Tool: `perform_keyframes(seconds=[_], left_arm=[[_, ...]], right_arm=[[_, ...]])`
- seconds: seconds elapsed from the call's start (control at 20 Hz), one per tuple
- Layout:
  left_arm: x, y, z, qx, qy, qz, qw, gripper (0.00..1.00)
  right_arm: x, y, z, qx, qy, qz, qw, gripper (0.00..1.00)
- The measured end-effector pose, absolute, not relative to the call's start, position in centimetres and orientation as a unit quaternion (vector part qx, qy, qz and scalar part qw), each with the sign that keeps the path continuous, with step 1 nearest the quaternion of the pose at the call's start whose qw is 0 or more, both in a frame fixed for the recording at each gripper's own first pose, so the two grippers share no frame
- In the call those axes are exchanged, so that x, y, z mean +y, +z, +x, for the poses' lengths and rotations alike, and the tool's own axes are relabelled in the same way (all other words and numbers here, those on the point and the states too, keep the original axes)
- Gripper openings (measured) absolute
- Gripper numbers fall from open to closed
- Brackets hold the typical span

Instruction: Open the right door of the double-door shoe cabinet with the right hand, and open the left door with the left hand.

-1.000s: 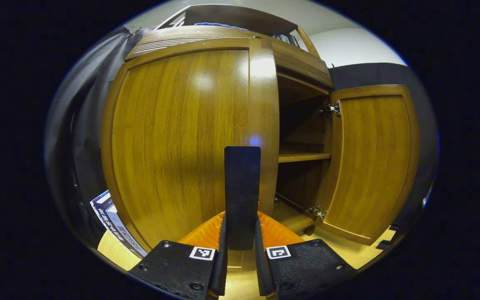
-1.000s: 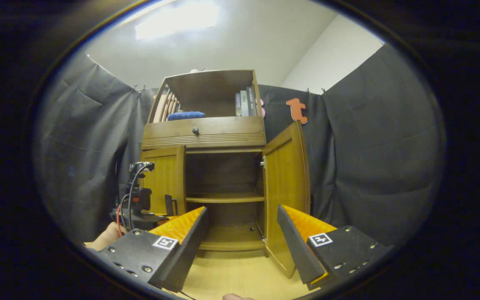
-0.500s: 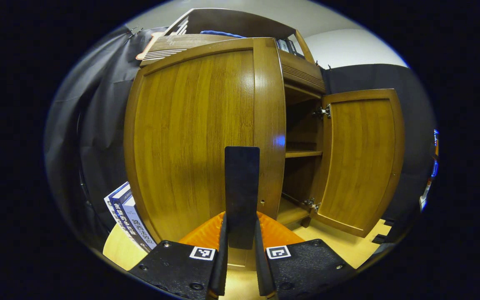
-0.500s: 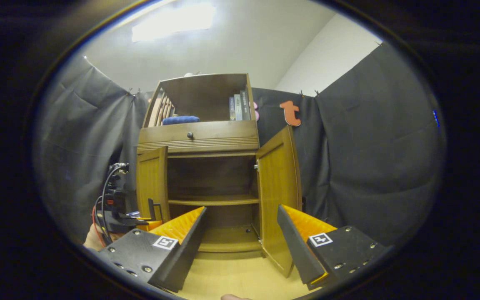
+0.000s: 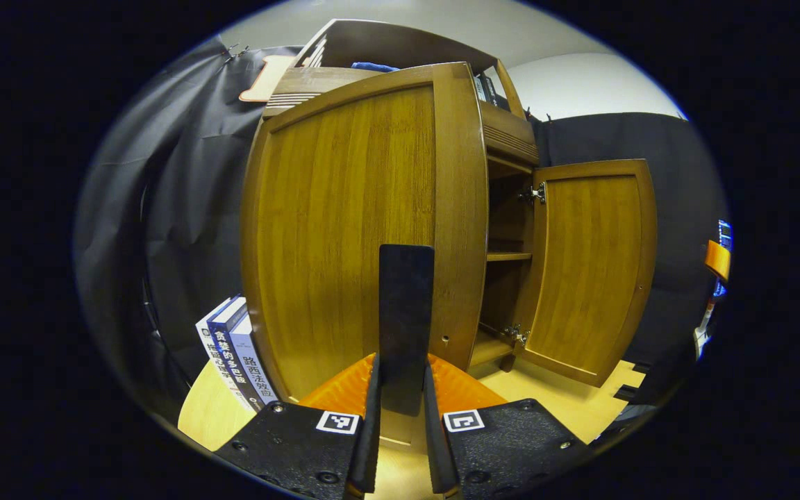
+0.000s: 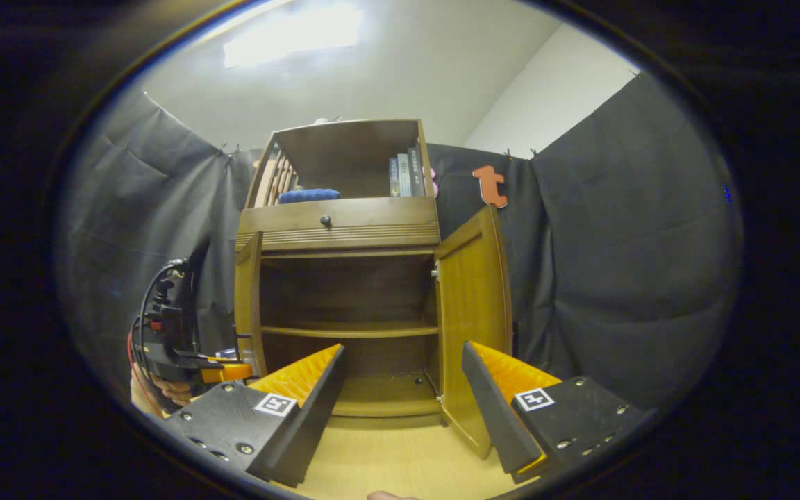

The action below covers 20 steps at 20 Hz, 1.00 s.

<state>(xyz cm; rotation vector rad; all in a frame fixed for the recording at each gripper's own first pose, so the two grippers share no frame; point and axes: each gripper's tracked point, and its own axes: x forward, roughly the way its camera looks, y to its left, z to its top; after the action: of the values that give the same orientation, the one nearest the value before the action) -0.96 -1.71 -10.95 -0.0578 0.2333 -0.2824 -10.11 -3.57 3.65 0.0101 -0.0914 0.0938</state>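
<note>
**Both cabinet doors standing open in the cloth-walled booth**

We are looking into a booth hung with black cloth (image 6: pixel 601 229), under a pale ceiling with a bright light, with a light wooden floor (image 6: pixel 386 465) underfoot. The shoe cabinet (image 6: pixel 341 222) is standing against the back cloth, its upper shelf carrying a few upright books (image 6: pixel 405 173) and a blue object (image 6: pixel 308 195) whose nature we are unable to make out. The lower compartment is lying in shadow, so we are seeing only one shelf board (image 6: pixel 348 330) and a dark interior.

The cabinet is warm brown wood with a small knob on its drawer front. The right door (image 6: pixel 473 319) is standing swung outward, and the left door (image 5: pixel 358 222) is swung open too, seen nearly edge-on in the right gripper view. Books (image 5: pixel 233 347) are leaning on the floor beside it.

The left gripper (image 5: pixel 403 389) is pinching a dark flat handle (image 5: pixel 405 305) that is rising in front of the left door; we are seeing its fingers pressing both sides. The right gripper (image 6: pixel 403 396) is hanging spread wide, holding nothing, well apart from the cabinet. A hand (image 6: pixel 164 389) is holding the left gripper at the lower left of the right gripper view, partly cut off.
</note>
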Motion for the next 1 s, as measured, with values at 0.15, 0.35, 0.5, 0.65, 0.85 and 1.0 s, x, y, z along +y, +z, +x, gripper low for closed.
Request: perform_keyframes(seconds=[0.15,0.35,0.5,0.65,0.85,1.0], left_arm=[[-0.3,-10.7,-2.1,0.109,-0.133,-0.025,0.985,0.3],[1.1,-10.6,-3.0,0.105,-0.128,-0.024,0.986,0.3],[1.8,-10.6,-3.4,0.102,-0.126,-0.02,0.986,0.3],[2.4,-10.5,-3.7,0.101,-0.123,-0.015,0.987,0.3],[3.4,-10.3,-4.4,0.1,-0.113,-0.01,0.988,0.29],[3.9,-10.4,-4.5,0.103,-0.113,-0.017,0.988,0.27]], right_arm=[[-2.9,3.2,-9.9,-0.039,0.052,0.006,0.998,0.99],[-2.5,2.6,-9.6,-0.034,0.053,0.009,0.998,0.98],[-2.1,1.9,-9.1,-0.027,0.055,0.014,0.998,0.98],[-1.8,1.1,-8.7,-0.018,0.058,0.016,0.998,0.98],[-1.7,0.1,-8.2,-0.008,0.058,0.02,0.998,0.98],[-1.5,-0.3,-8.2,-0.005,0.06,0.028,0.998,0.98]])
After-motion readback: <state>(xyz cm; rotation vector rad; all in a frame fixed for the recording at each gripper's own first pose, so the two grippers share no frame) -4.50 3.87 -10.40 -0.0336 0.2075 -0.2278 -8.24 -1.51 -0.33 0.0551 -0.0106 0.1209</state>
